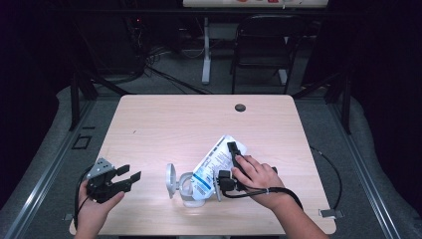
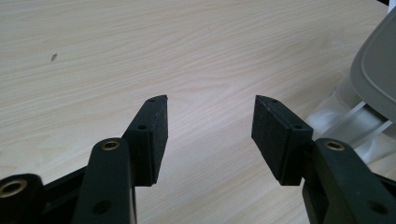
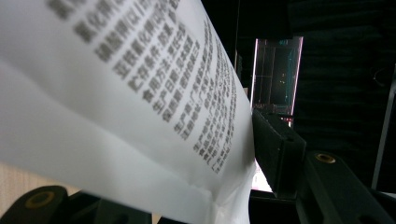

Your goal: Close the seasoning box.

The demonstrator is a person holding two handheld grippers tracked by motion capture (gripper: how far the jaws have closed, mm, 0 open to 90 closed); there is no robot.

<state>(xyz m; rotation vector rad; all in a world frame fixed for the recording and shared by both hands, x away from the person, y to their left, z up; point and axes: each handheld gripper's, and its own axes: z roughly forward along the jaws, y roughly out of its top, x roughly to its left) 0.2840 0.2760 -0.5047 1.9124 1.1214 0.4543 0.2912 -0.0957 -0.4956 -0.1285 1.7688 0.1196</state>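
One soft, light white pouch [image 1: 214, 162] sags near the desk's front edge, pinched in the right gripper [image 1: 233, 164] jaws; left gripper [image 1: 127, 177] jaws spread, free to steady its crinkly lower end.

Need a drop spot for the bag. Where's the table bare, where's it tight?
Bare: the far half of the table, up to the dark grommet, and the strip between the left tongs and the clear lidded container. Crowded: near centre, where the right tongs grip the white bag tilted over the container.
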